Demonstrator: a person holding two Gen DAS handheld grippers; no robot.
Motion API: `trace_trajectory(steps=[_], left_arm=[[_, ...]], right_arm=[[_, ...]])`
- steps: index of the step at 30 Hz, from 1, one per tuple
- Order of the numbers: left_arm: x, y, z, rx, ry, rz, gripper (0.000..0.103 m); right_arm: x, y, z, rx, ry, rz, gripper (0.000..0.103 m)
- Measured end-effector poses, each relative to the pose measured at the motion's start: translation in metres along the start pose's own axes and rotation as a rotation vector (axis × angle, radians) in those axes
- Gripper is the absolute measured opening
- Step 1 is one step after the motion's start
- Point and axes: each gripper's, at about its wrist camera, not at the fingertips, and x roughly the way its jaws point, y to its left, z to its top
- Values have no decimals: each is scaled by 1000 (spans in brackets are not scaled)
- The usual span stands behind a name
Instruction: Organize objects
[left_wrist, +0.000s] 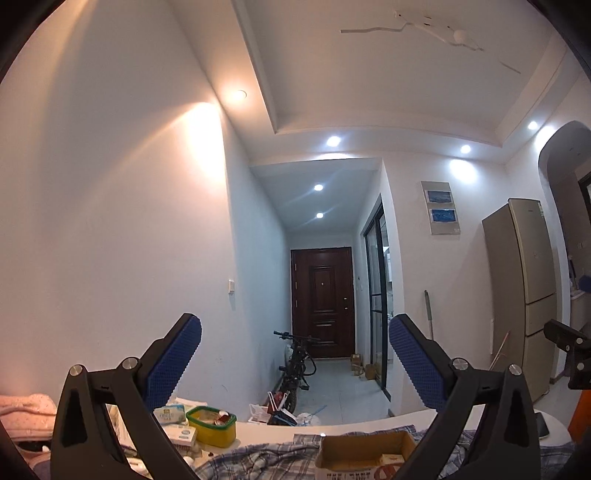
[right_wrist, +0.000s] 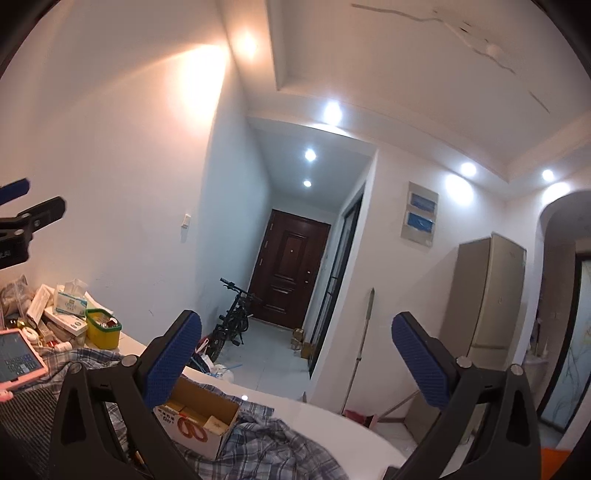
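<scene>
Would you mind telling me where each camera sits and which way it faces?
Left wrist: on the left gripper, raised over the table, facing the hallway door; its open blue fingers show.
Right wrist: on the right gripper, tilted, same direction; open fingers, left gripper at edge.
Shared: door, bicycle, cardboard box, yellow container.

left wrist: level, facing hallway door (left_wrist: 320, 302) | right wrist: tilted, same door (right_wrist: 289, 267), right of it
</scene>
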Motion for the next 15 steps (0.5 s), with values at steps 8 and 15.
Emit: trace_trajectory(steps=[8,15], left_arm=[[-35,15,-39,-31,106,-74,103],[-42,11,-89,-25,221,-24,103]], right_arm=[[-19,5,-64,148,57,46,103],[-26,22,-105,223,93,49,103]])
